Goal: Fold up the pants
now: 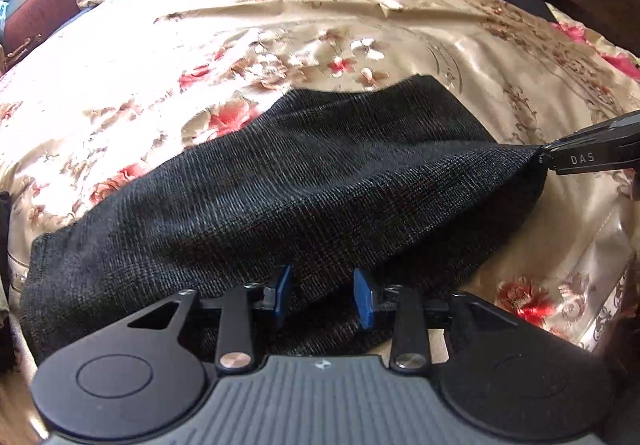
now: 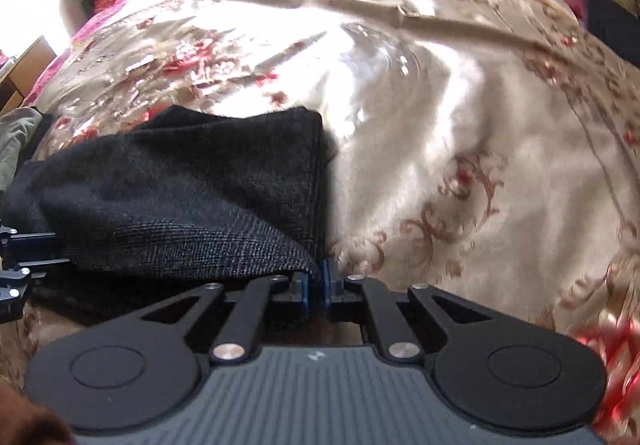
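We see dark woven pants [image 1: 304, 181] lying on a bed covered by a glossy floral bedspread [image 1: 280, 29], already doubled into a thick, roughly rectangular bundle. In the right wrist view, several layers stack at the bundle's far corner [image 2: 316, 133], so we judge at least one fold to be complete.

The right hand-held gripper [image 2: 317, 285] is clamped on the near corner of the upper layer: its blue pads [image 2: 327, 277] are drawn almost together with the cloth edge pinched between them. In the left wrist view the same gripper [image 1: 560, 157] enters from the right and lifts that corner into a taut point just above the bedspread.

The left hand-held gripper [image 1: 323, 295] sits at the near edge of the pants, its blue pads [image 1: 363, 297] standing apart with fabric lying between them. We cannot tell whether they press on the cloth, so a grip here is unconfirmed.

We read the stage as mid-task: the pants are folded in part, and one corner is raised for a further fold. What remains, in our judgement, is to secure the left side, carry the lifted edge across, and flatten the bundle.
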{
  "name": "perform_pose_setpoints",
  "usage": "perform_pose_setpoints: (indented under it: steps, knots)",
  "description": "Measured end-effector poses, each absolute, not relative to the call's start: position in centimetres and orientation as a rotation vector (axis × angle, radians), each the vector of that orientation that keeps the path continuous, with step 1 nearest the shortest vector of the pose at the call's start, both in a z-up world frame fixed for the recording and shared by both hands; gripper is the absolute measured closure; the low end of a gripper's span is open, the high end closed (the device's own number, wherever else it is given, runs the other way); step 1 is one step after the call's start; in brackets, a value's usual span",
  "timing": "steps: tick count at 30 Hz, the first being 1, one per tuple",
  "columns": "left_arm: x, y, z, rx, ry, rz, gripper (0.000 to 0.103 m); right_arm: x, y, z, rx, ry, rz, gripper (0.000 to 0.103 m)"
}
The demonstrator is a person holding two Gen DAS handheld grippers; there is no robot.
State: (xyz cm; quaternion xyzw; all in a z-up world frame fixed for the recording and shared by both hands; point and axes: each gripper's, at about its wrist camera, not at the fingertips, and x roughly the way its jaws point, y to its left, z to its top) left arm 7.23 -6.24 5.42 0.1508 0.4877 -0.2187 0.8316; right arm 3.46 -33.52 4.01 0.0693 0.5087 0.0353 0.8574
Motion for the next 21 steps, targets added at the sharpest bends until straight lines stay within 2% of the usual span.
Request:
perform_pose_setpoints:
  steps: [3, 6, 9, 12, 16, 18, 21]
  knots:
    - [6.6, -6.1, 4.4, 0.362, 1.072, -0.469, 0.052, 2.5, -32.1, 5.0, -0.015, 1.047, 0.143, 0.09]
    - [6.5, -5.5, 5.3, 0.335, 1.055, -0.466, 0.052, 2.0, -32.5, 6.8, -0.052, 1.04, 0.157, 0.083]
    - [7.1, -4.8, 6.6, 0.314, 1.003, -0.446, 0.052, 2.8, -33.1, 8.9, -0.006, 0.995, 0.157, 0.08]
    - [8.1, -3.9, 6.8, 0.313, 0.958, -0.409, 0.052, 6.1, -33.0, 8.7, 0.096, 0.998, 0.161, 0.071]
    - [8.2, -2.0, 7.0, 0.334, 0.956, -0.351, 0.052, 6.9, -34.8, 8.8, 0.277, 1.054, 0.195, 0.07]
    - [7.7, -0.5, 7.1, 0.342, 0.962, -0.337, 0.052, 5.6, -34.8, 9.4, 0.213, 1.093, 0.19, 0.069]
    - [8.1, 1.7, 7.0, 0.341, 0.947, -0.255, 0.052, 5.9, -33.8, 10.2, 0.103, 1.027, 0.189, 0.067]
